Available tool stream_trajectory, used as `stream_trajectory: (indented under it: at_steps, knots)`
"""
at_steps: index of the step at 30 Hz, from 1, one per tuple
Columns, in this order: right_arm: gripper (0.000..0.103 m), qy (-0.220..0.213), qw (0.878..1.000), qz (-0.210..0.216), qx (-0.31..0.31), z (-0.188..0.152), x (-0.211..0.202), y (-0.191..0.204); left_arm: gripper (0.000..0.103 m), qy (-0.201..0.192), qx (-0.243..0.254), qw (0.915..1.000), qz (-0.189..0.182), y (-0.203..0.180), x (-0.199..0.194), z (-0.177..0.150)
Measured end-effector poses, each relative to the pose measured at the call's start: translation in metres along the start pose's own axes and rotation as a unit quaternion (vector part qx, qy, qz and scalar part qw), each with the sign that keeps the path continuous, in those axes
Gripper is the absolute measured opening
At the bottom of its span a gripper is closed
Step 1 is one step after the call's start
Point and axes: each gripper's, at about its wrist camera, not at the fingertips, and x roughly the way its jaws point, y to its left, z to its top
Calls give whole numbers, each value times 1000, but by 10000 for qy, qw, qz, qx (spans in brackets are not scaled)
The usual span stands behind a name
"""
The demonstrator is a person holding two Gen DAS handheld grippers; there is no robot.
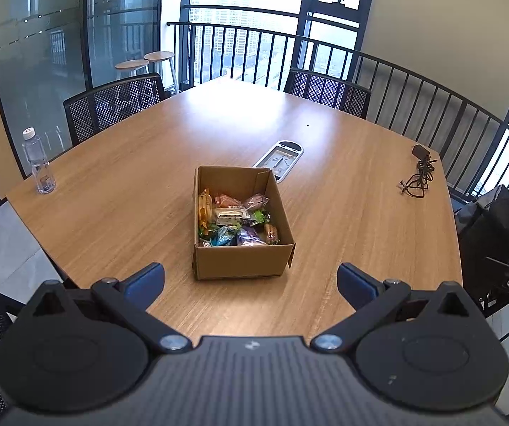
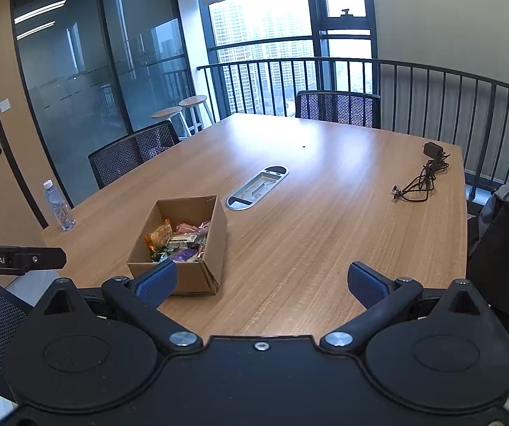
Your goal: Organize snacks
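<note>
An open cardboard box (image 1: 242,261) stands on the wooden table (image 1: 343,213) and holds several wrapped snacks (image 1: 234,220). My left gripper (image 1: 250,282) is open and empty, held back from the box near the table's front edge. In the right wrist view the box (image 2: 215,245) with the snacks (image 2: 178,243) sits ahead to the left. My right gripper (image 2: 261,284) is open and empty, to the right of the box, with its left finger (image 2: 156,282) in front of the box's near corner.
A water bottle (image 1: 37,161) stands at the table's left edge. A black charger with a coiled cable (image 1: 419,174) lies at the right. A metal cable hatch (image 1: 281,159) sits behind the box. Mesh chairs (image 1: 112,106) surround the table. A dark bag (image 2: 506,241) is at the right.
</note>
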Motion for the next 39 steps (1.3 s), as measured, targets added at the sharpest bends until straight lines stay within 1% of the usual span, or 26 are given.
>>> stream_trajectory:
  at_steps: [16, 25, 39]
  knots:
    - [103, 43, 9999, 63, -81, 1, 3, 6, 103, 4, 16, 10000, 22, 0, 1, 1]
    - [103, 111, 9998, 95, -107, -2, 4, 11, 103, -26, 85, 10000, 34, -1, -2, -5]
    - [103, 104, 9998, 120, -114, -4, 1, 12, 103, -43, 92, 9999, 61, 1, -7, -9]
